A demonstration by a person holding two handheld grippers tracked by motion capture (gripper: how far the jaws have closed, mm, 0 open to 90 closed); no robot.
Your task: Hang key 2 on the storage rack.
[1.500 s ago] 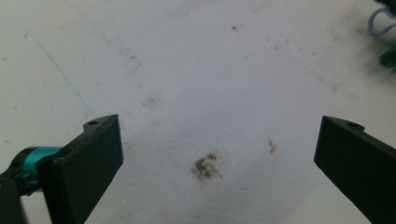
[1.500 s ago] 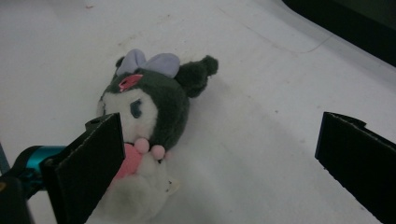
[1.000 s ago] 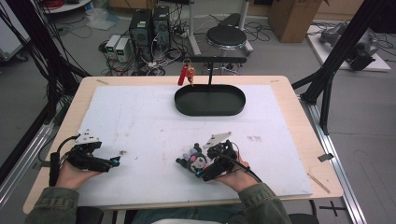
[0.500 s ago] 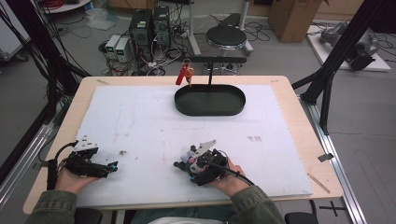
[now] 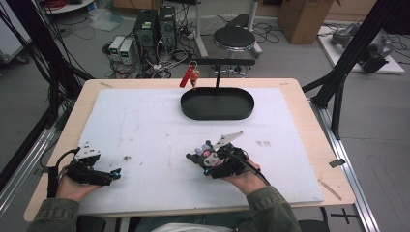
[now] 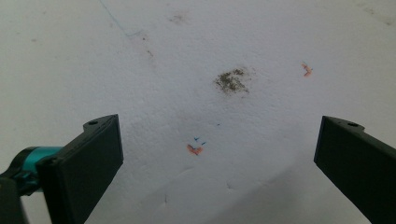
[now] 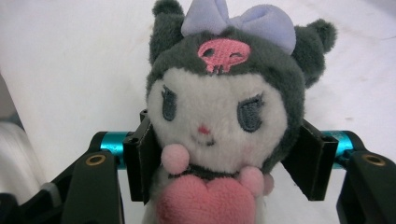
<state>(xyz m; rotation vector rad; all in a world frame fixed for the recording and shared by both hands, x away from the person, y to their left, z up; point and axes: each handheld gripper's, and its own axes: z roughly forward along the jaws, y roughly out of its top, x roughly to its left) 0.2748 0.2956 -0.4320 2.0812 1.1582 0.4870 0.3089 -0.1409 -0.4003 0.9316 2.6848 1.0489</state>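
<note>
Near centre of the white mat, right gripper clamped on a plush toy, left gripper at near left with jaws spread wide, grasping nothing, above bare mat.

left gripper pulled back toward table's near-left edge; right gripper with plush toy drew slightly nearer too

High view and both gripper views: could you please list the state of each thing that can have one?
Left gripper: open, holding nothing, over the white mat.
Right gripper: shut on the plush toy.
Plush toy: clamped at its sides, facing the camera.
Black tray: nothing in it, at the mat's far edge.
Red tag: hanging from the stand's bar.
</note>
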